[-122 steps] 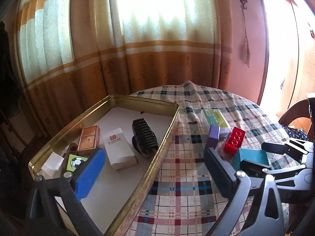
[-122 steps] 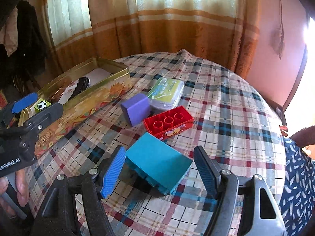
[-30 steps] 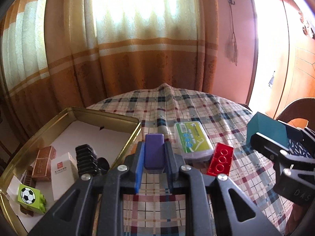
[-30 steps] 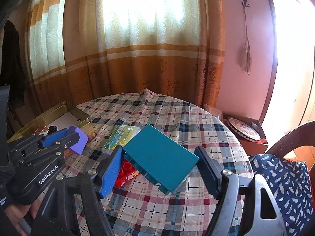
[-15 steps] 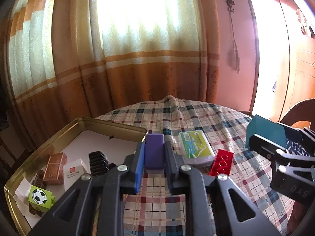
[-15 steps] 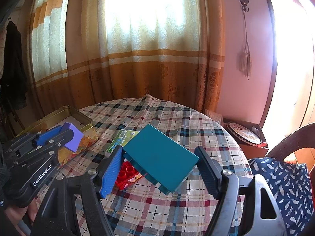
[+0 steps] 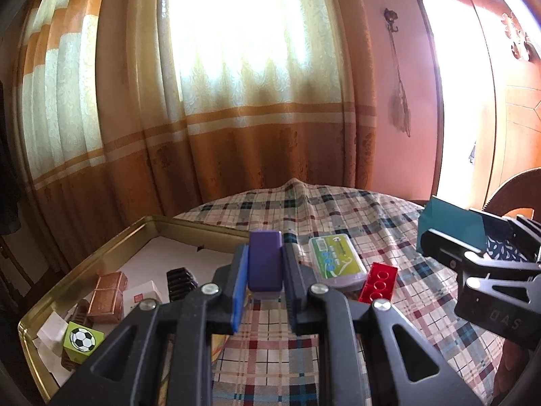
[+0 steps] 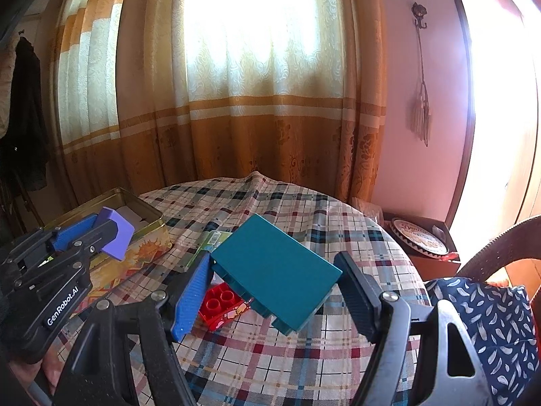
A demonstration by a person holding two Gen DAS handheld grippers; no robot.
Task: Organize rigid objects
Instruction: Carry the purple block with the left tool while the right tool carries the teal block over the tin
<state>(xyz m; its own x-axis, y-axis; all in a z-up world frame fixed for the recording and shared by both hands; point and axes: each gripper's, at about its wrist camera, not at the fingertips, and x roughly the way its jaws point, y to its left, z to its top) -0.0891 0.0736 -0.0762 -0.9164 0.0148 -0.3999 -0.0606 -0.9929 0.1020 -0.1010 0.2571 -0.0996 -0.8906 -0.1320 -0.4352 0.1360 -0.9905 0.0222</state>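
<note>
Hiding most of the green-labelled case (image 8: 213, 239) and part of the red brick (image 8: 221, 301) in the right wrist view: the teal block (image 8: 275, 270), clamped between the wide-set jaws of the right gripper (image 8: 274, 287) and held above the tabletop (image 8: 338, 223). Tilted, flat top up, ribbed underside half seen at its lower edge. In the left wrist view, only one teal corner showing behind the right gripper's black frame, far right of the left jaws.

Pinched upright between the narrow jaws of the left gripper (image 7: 265, 270): a purple block (image 7: 265, 262), smooth, rounded at the edges, its lower end lost behind the pads. Held off the tabletop (image 7: 338, 209), near the right rim of the gold tin (image 7: 101, 253).

Left of the left jaws, inside the tin: a brown box (image 7: 108, 292), a white box (image 7: 140, 299) with a red mark, a black ribbed piece (image 7: 181, 282) cut off by the gripper, a green cube (image 7: 83, 340) with a football print. Further small items beneath these, too crowded to tell apart. Right of the left jaws, lying on the checked cloth: the case, the red brick just beside it.
</note>
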